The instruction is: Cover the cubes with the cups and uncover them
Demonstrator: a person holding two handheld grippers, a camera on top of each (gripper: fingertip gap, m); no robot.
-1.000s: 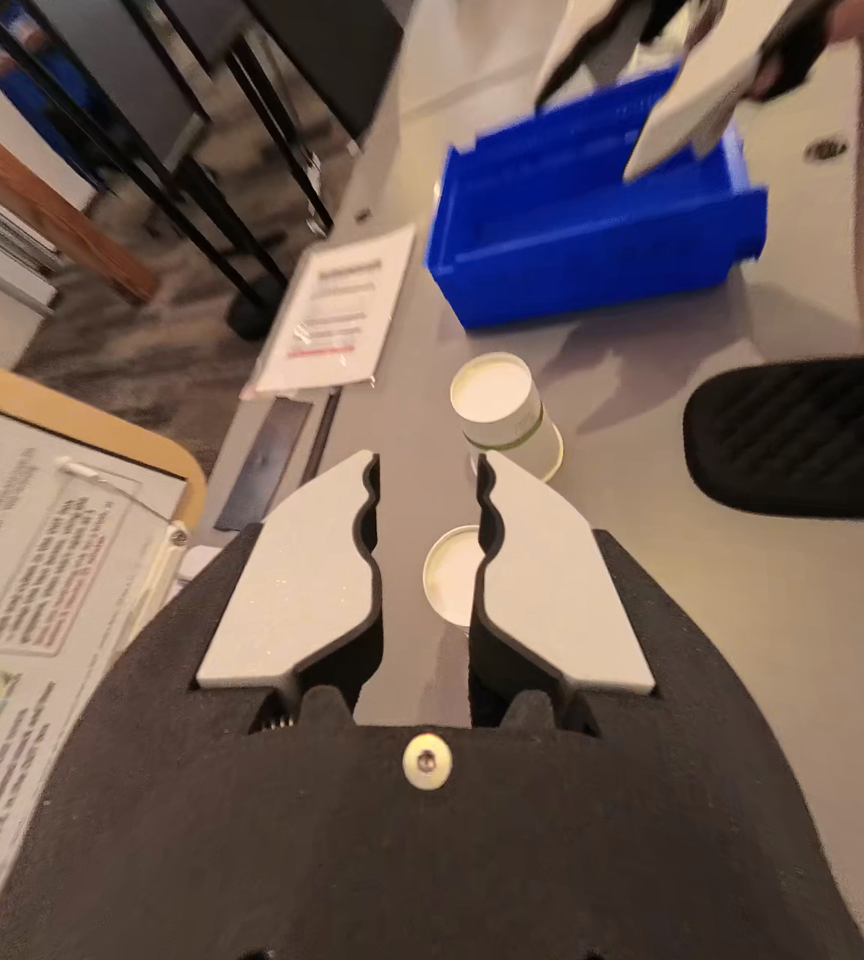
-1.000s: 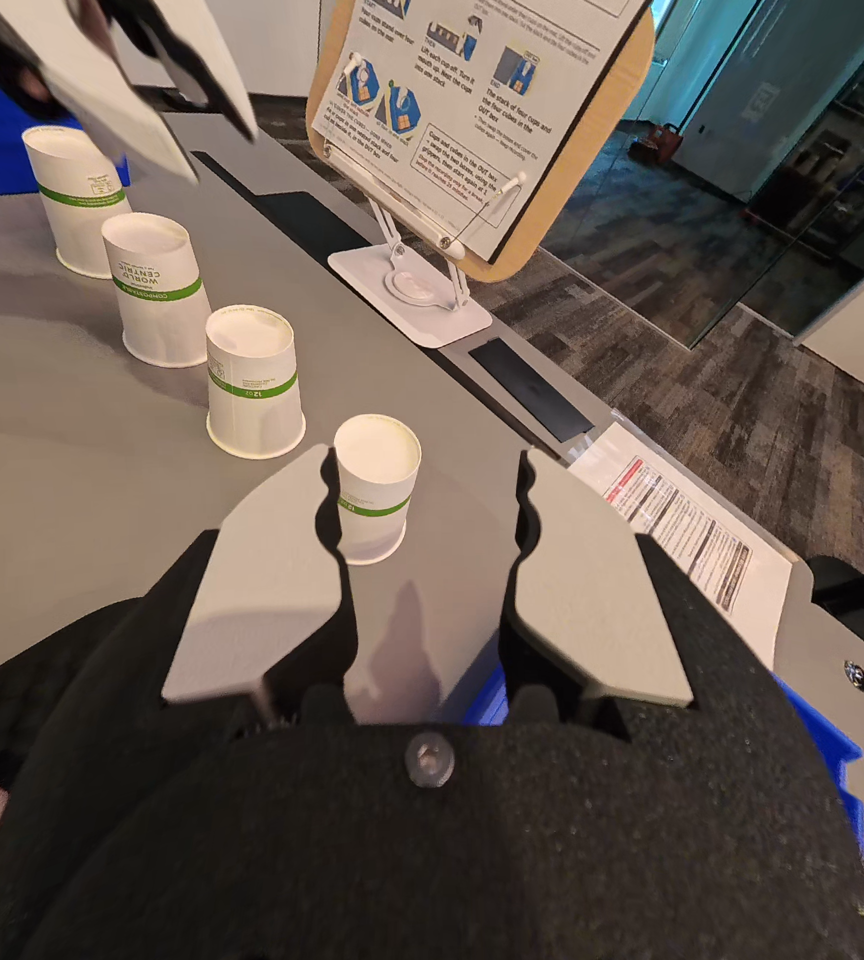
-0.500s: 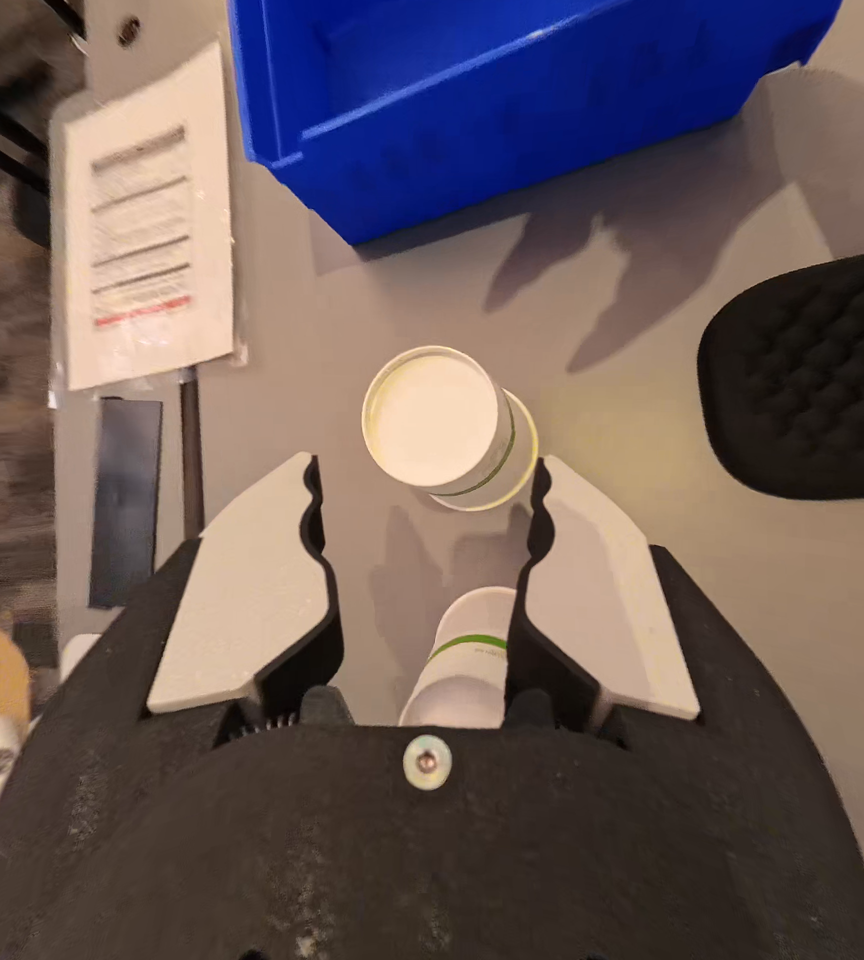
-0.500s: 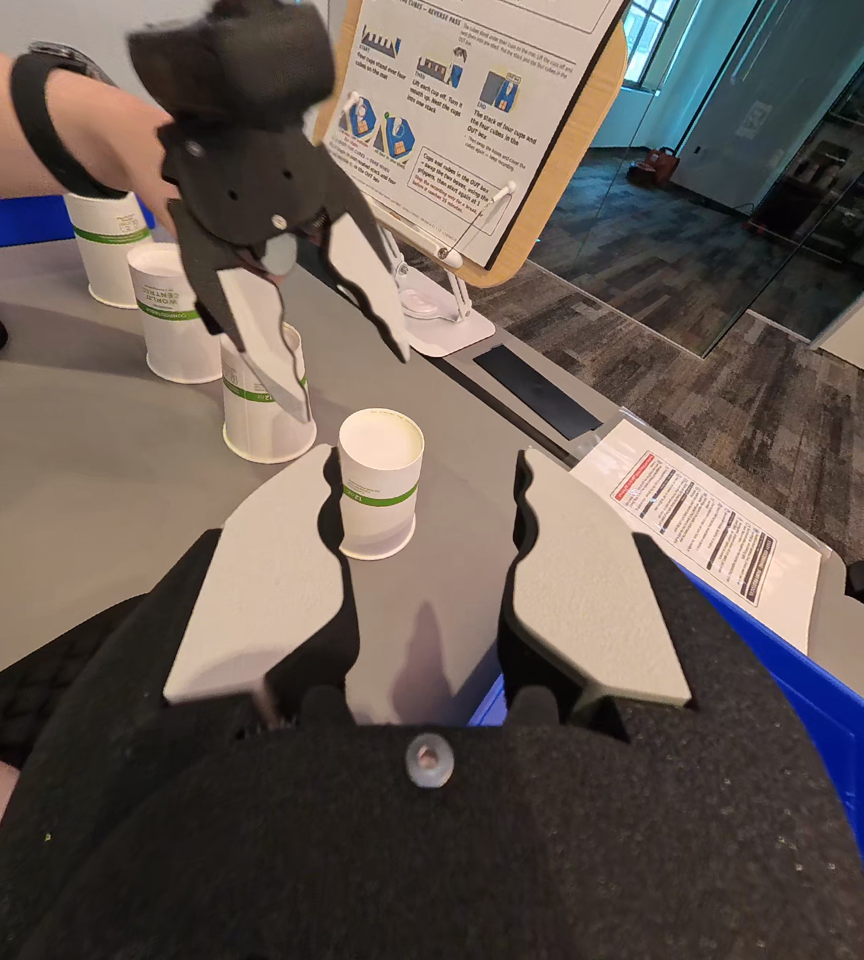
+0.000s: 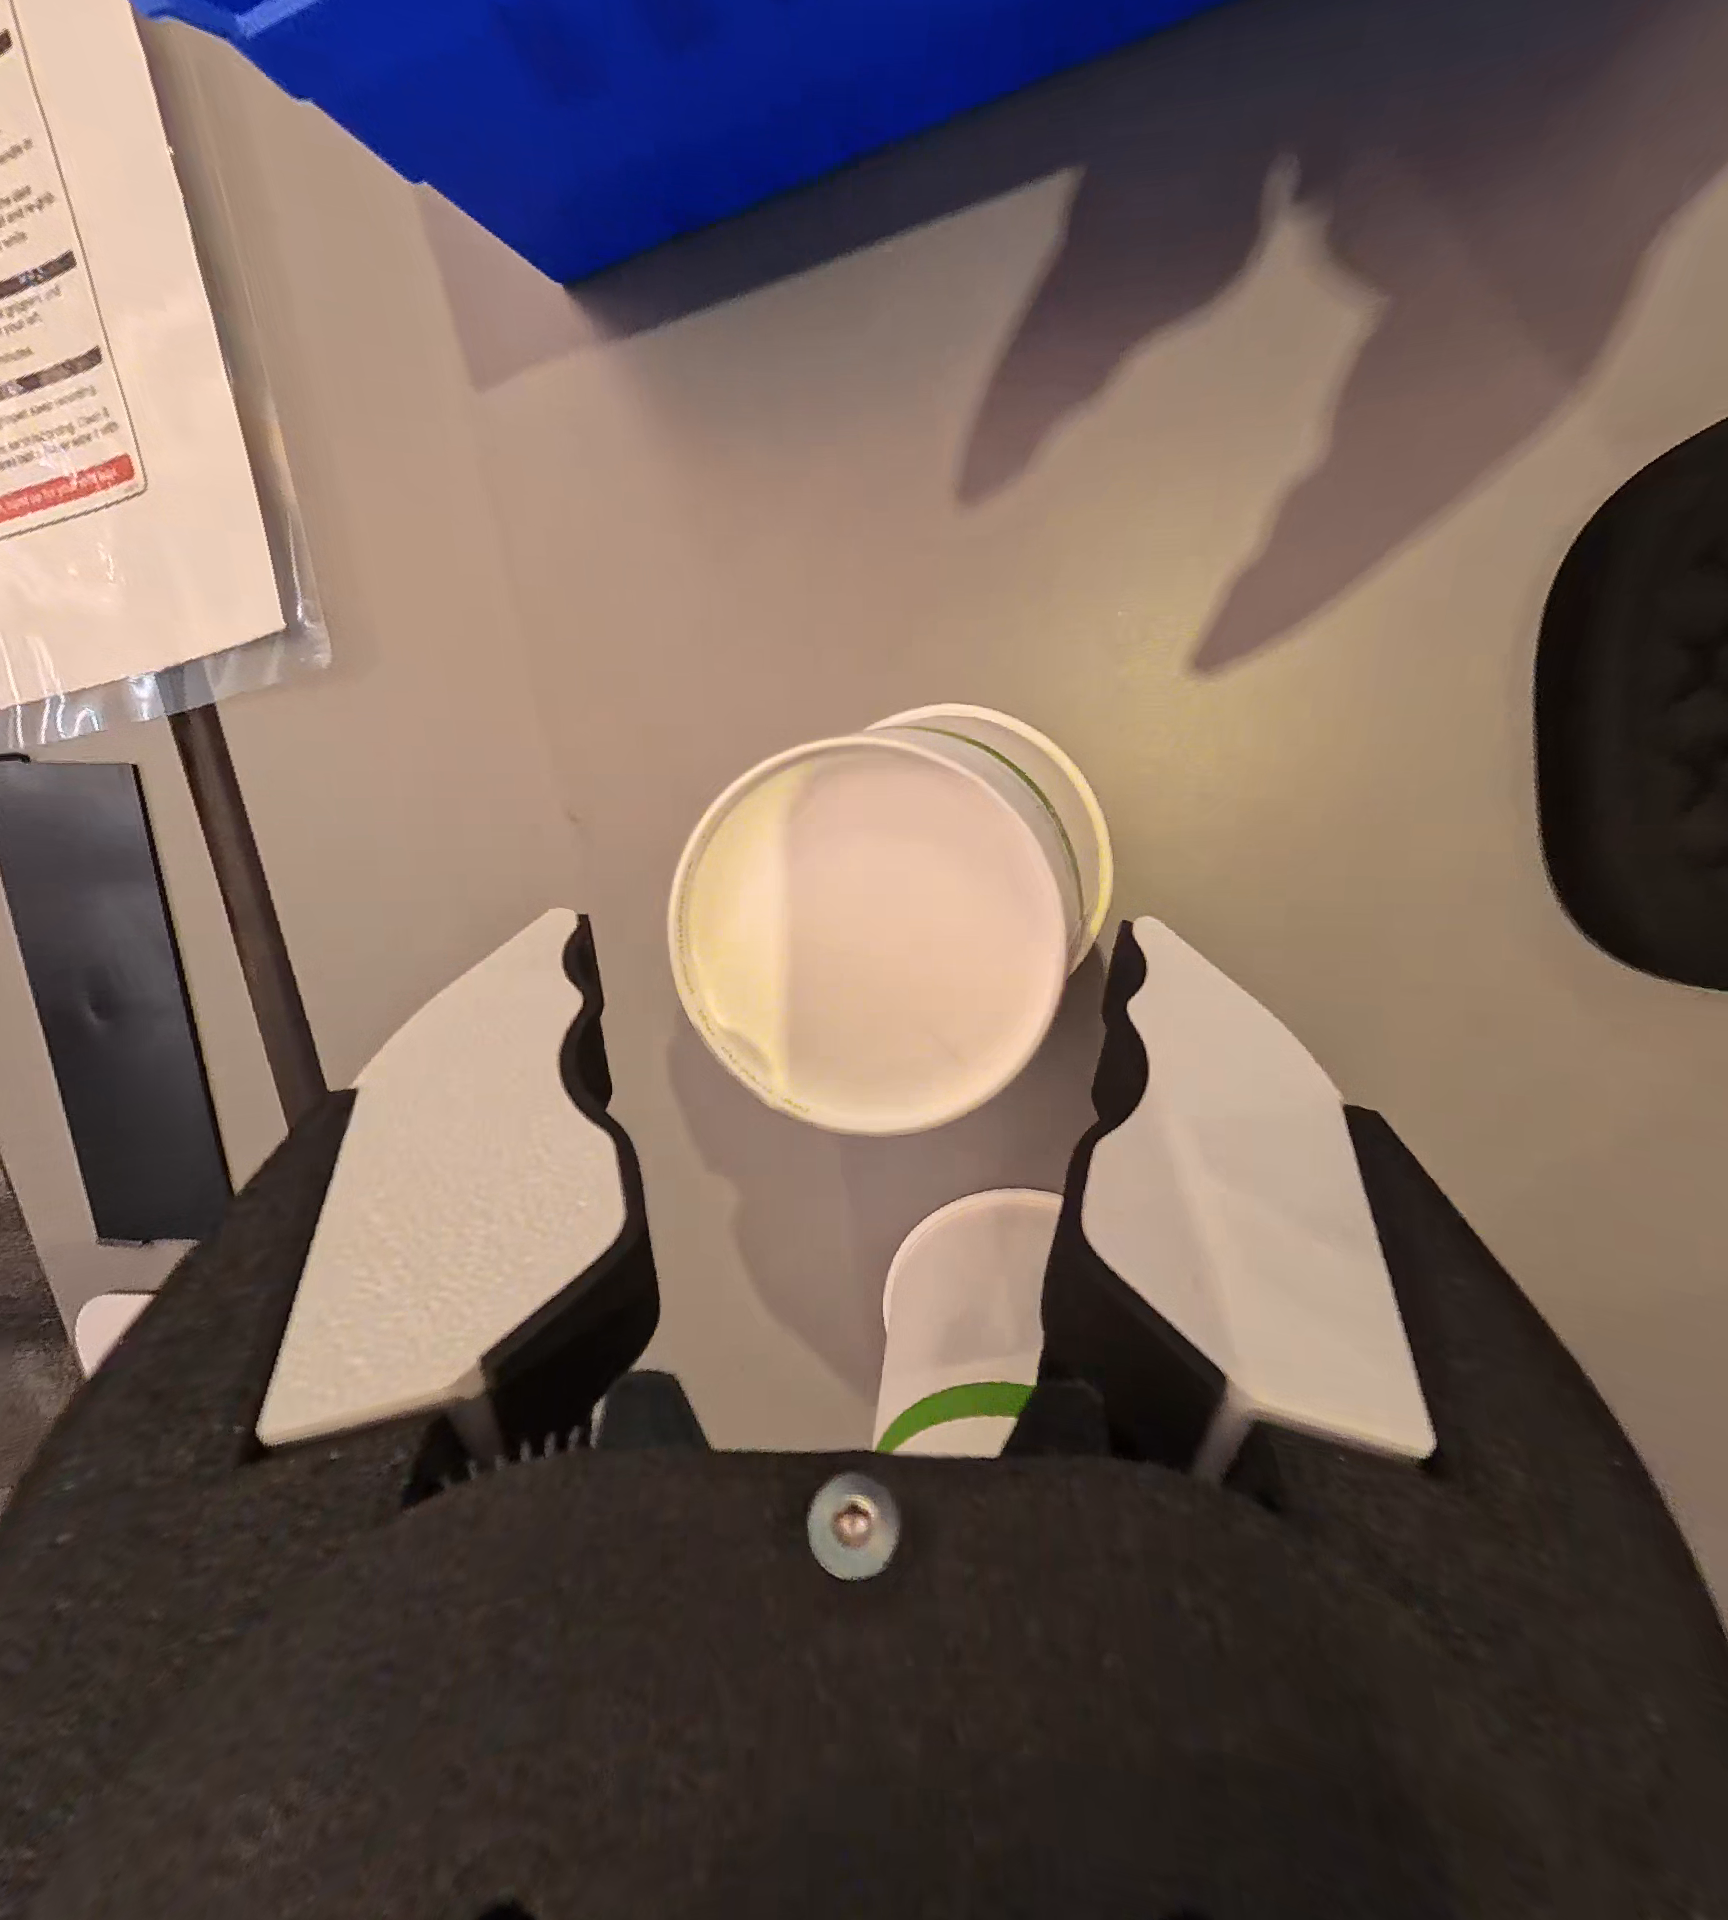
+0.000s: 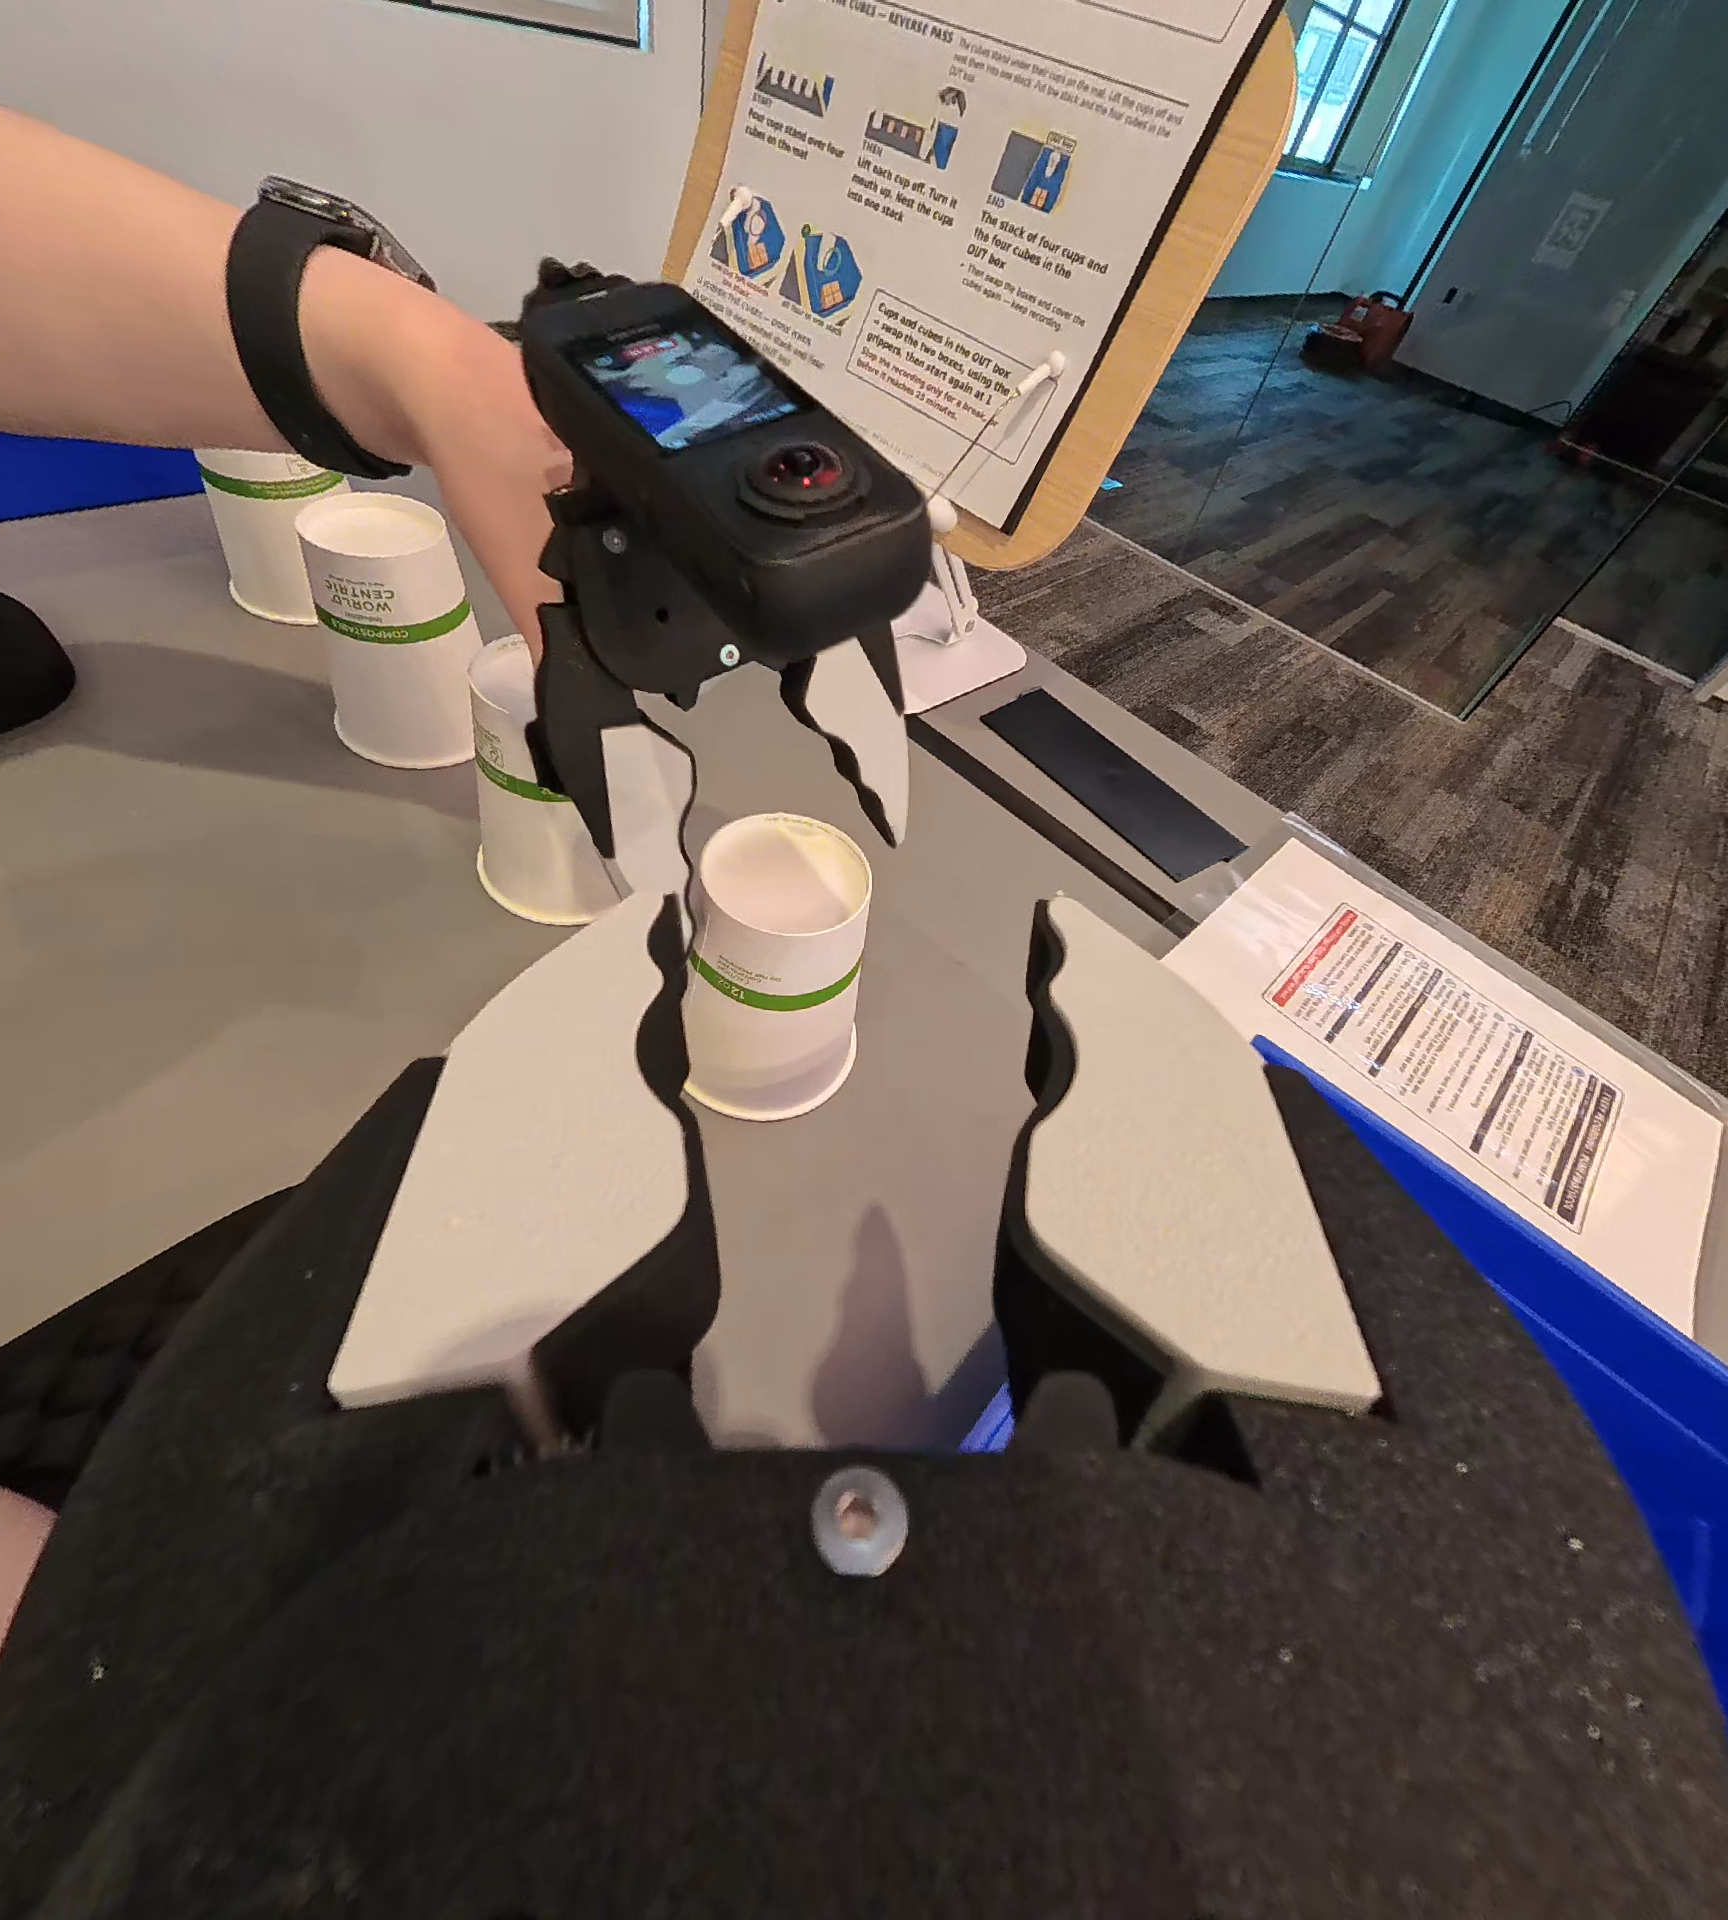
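Our left tongs (image 5: 849,977) hang spread above the upturned end cup (image 5: 875,925) at frame centre, touching nothing. Our right tongs (image 6: 855,940), also spread and empty, sit low near that cup (image 6: 777,971) on the grey tabletop (image 6: 164,987); no cubes show.

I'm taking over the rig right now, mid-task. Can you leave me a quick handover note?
Left gripper: open, empty, poised above the nearest cup, fingers either side of its top.
Right gripper: open, empty, held back short of that cup.
Four cups stand upside down in a row on the grey table; no cubes visible, presumably underneath.
Done: covering, apparently.
Left: lift each cup off, starting with the nearest.
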